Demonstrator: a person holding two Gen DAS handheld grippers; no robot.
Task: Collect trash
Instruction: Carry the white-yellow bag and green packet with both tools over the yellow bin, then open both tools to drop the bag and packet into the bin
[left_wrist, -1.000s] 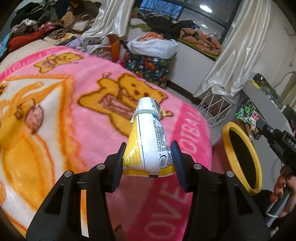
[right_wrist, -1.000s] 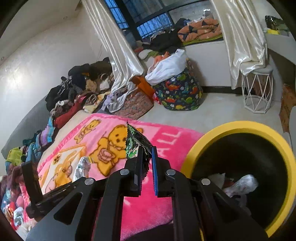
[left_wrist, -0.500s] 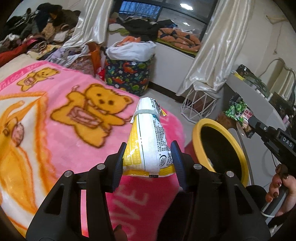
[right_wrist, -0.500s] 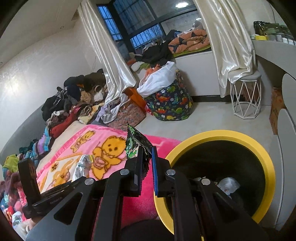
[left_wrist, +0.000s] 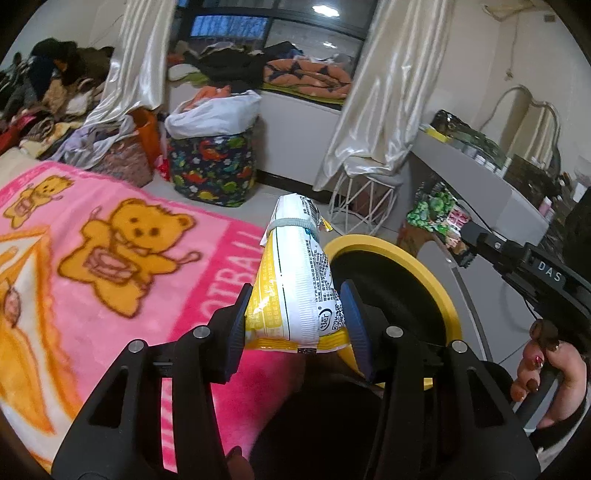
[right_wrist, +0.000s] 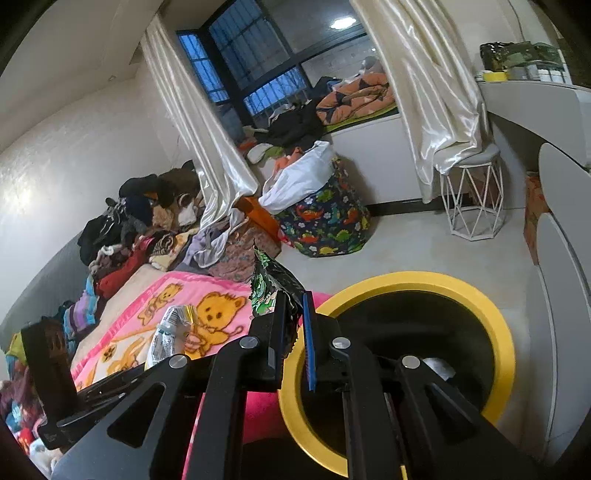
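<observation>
My left gripper (left_wrist: 295, 317) is shut on a yellow and white snack packet (left_wrist: 293, 280), held above the edge of the pink bear blanket (left_wrist: 110, 258), just left of the yellow-rimmed black bin (left_wrist: 417, 266). My right gripper (right_wrist: 295, 314) is shut on a crumpled green and black wrapper (right_wrist: 271, 282), over the near left rim of the same bin (right_wrist: 491, 310). Some pale trash (right_wrist: 437, 365) lies inside the bin. In the right wrist view the left gripper's packet (right_wrist: 171, 332) shows at the left. The right gripper (left_wrist: 469, 247) reaches in from the right in the left wrist view.
A dinosaur-print laundry bag (right_wrist: 325, 225) and a white wire stool (right_wrist: 474, 199) stand on the floor by the curtains. Clothes (right_wrist: 140, 225) are piled along the bed's far side. A grey desk (left_wrist: 480, 184) with clutter stands to the right. A hand (left_wrist: 543, 373) grips the right tool.
Both grippers have moved right from over the blanket toward the bin, each keeping its wrapper. The bin now fills more of both views.
</observation>
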